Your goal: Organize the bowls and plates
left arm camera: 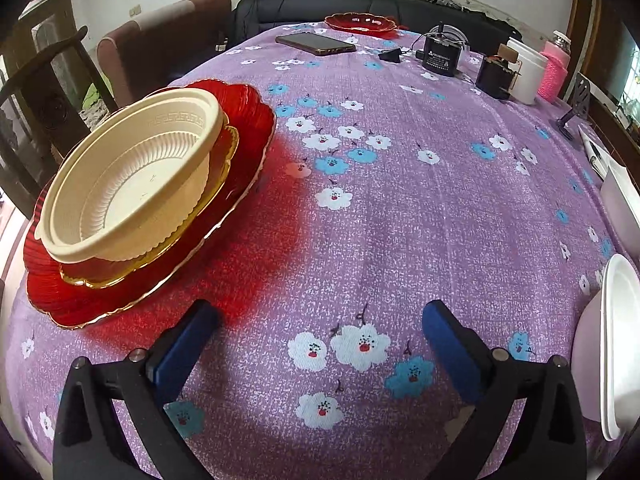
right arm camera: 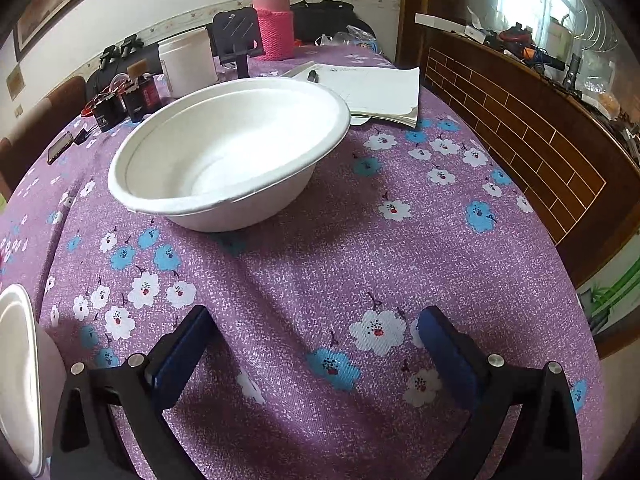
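In the left wrist view a cream plastic bowl (left arm camera: 132,184) sits on a gold plate (left arm camera: 218,172), which lies on a large red plate (left arm camera: 248,140) at the left. My left gripper (left arm camera: 320,320) is open and empty over the cloth, to the right of that stack. A white bowl (left arm camera: 616,344) shows at the right edge. A second red plate (left arm camera: 360,24) lies at the far end. In the right wrist view a white paper bowl (right arm camera: 228,152) stands ahead of my right gripper (right arm camera: 316,320), which is open and empty. Another white bowl (right arm camera: 18,376) is cut off at the left edge.
A purple flowered cloth (left arm camera: 400,208) covers the table. At the far side are a phone (left arm camera: 316,44), black boxes (left arm camera: 440,56), a white tub (left arm camera: 528,68) and a pink-sleeved flask (right arm camera: 274,24). A notebook with a pen (right arm camera: 376,88) lies behind the paper bowl. A wooden cabinet (right arm camera: 520,128) stands at the right.
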`<state>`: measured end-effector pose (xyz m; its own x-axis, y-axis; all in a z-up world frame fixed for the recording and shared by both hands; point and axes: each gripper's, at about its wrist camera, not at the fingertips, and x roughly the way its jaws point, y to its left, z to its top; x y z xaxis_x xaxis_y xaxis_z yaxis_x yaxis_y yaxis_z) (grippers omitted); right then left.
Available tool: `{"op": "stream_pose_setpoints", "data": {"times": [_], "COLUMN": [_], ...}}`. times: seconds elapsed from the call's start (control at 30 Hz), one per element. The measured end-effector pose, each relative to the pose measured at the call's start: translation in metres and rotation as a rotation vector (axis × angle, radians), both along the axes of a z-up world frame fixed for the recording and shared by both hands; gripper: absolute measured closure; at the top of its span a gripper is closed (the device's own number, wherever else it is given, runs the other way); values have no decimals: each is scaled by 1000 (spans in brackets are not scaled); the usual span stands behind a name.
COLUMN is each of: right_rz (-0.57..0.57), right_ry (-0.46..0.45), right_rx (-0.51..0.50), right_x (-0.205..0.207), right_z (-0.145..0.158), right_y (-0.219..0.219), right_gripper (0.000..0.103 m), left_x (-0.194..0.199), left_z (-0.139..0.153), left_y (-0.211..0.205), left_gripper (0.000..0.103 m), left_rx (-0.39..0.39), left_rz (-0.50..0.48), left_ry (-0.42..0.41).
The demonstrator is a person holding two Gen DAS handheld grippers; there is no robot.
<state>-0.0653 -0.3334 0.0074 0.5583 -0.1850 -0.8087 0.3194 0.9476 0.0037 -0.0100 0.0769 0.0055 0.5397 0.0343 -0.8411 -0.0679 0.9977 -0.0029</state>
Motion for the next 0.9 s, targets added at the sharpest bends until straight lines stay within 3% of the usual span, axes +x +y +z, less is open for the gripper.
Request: {"op": "stream_pose_setpoints", "data": {"times": [0.9], "right_rz": [2], "right_ry": [-1], "right_rx": [0], "right_x": [4], "right_z": [0], "right_y": [2], "right_gripper": [1], "left_x": [0], "left_z": [0], "left_y": [0], "left_gripper": [0], "left_rx": [0], "left_rz": [0], "left_ry": [1]}}
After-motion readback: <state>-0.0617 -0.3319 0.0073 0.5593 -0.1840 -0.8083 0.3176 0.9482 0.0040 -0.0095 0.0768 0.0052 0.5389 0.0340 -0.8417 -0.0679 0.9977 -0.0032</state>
